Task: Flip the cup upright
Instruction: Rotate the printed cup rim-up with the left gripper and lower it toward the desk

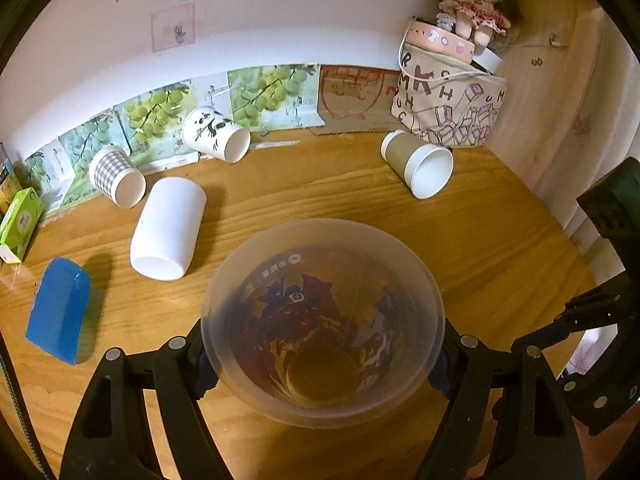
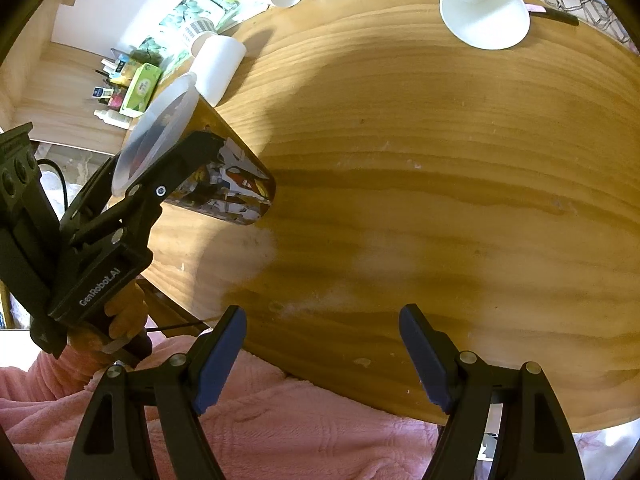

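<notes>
My left gripper [image 1: 322, 364] is shut on a clear plastic cup [image 1: 322, 320] with a colourful print. I look down into its open mouth. In the right wrist view the same clear cup [image 2: 224, 184] is tilted, its base near the wooden table [image 2: 400, 160], and one left finger [image 2: 188, 160] crosses its side. My right gripper [image 2: 322, 356] is open and empty at the table's near edge.
Other cups lie on their sides: a white cup [image 1: 168, 232], a checked cup [image 1: 114, 176], a panda cup [image 1: 216, 134], a brown-sleeved cup [image 1: 420, 164]. A blue object [image 1: 60, 312] and green box [image 1: 20, 224] lie left. A printed bag [image 1: 448, 100] and doll [image 1: 476, 0] stand at the back.
</notes>
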Demonstrator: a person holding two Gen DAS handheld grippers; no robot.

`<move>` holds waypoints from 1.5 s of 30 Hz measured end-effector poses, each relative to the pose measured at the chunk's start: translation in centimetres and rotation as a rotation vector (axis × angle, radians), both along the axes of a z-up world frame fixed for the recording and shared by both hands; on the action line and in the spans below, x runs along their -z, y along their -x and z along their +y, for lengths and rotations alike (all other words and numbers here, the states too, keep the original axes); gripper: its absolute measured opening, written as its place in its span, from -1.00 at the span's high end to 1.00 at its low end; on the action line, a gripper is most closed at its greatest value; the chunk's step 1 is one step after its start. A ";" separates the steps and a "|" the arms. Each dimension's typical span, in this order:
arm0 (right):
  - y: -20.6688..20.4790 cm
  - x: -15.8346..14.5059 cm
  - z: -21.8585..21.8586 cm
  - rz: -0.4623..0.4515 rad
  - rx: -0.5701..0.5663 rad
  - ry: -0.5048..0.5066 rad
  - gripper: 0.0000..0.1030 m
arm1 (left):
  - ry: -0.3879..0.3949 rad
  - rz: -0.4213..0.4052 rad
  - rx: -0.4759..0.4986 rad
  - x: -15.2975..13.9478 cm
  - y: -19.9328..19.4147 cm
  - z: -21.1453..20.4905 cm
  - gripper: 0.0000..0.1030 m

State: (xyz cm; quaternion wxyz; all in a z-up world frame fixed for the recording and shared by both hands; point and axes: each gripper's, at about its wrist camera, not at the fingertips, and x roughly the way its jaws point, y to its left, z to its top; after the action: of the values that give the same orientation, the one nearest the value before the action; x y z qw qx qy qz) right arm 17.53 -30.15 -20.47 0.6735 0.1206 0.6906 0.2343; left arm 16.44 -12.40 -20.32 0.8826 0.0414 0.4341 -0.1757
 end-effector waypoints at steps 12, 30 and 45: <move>-0.3 0.6 1.6 0.029 -0.038 0.004 -0.54 | -0.020 0.048 0.040 0.6 1.5 0.3 -0.59; 1.6 1.1 3.2 0.011 0.036 0.141 -0.59 | -0.003 0.079 0.136 0.4 3.7 2.3 -0.63; 5.3 1.3 8.1 0.037 0.138 0.225 -0.65 | -0.053 0.159 0.123 1.1 8.0 10.2 -0.69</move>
State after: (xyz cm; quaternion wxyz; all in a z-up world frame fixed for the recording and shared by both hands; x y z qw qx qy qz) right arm 12.26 -22.07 -21.78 0.6844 0.0957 0.7150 0.1063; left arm 8.45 -2.23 -21.44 0.8315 0.0769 0.5041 -0.2206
